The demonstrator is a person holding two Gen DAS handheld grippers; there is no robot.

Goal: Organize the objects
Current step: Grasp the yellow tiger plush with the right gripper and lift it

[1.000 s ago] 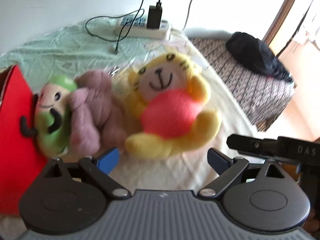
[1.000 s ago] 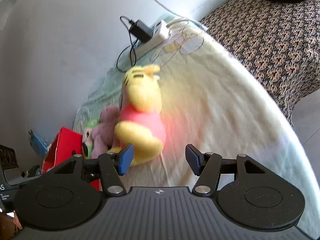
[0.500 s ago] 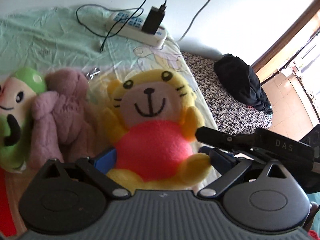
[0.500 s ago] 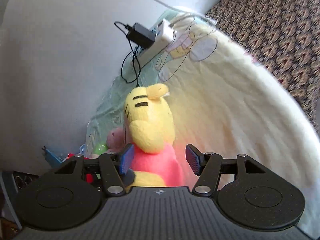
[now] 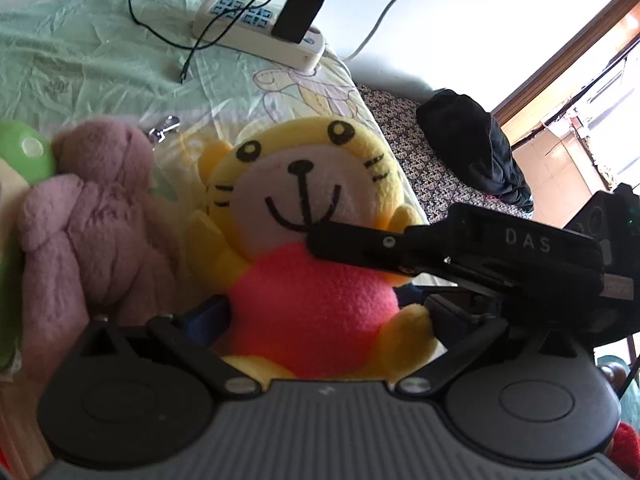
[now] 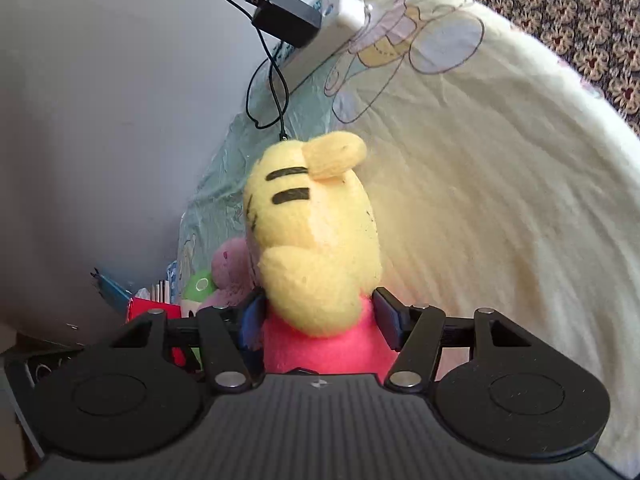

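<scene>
1. On the bed sheet [image 5: 100, 64], seen from the left wrist, the yellow tiger plush [image 5: 304, 240] sits upright facing the camera at 12 o'clock, its pink belly between the spread fingers of the left gripper [image 5: 320, 320]. They flank the belly, and I cannot tell whether they press it. The right gripper [image 5: 460, 252] reaches in from 3 o'clock, one finger lying across the plush's chin. A mauve plush [image 5: 88, 232] leans at 9 o'clock, a green toy [image 5: 24, 152] beyond it, and a power strip [image 5: 256, 36] lies at 12 o'clock, well apart.

2. Along the right wrist view, the same tiger plush [image 6: 316, 240] shows its side, long axis running up towards 12 o'clock. The right gripper [image 6: 320, 324] has its fingers closed in against the pink body on both sides, seemingly grasping it. By that, the right hand looks better placed to carry the toy; the left appears only to be supporting it.
</scene>
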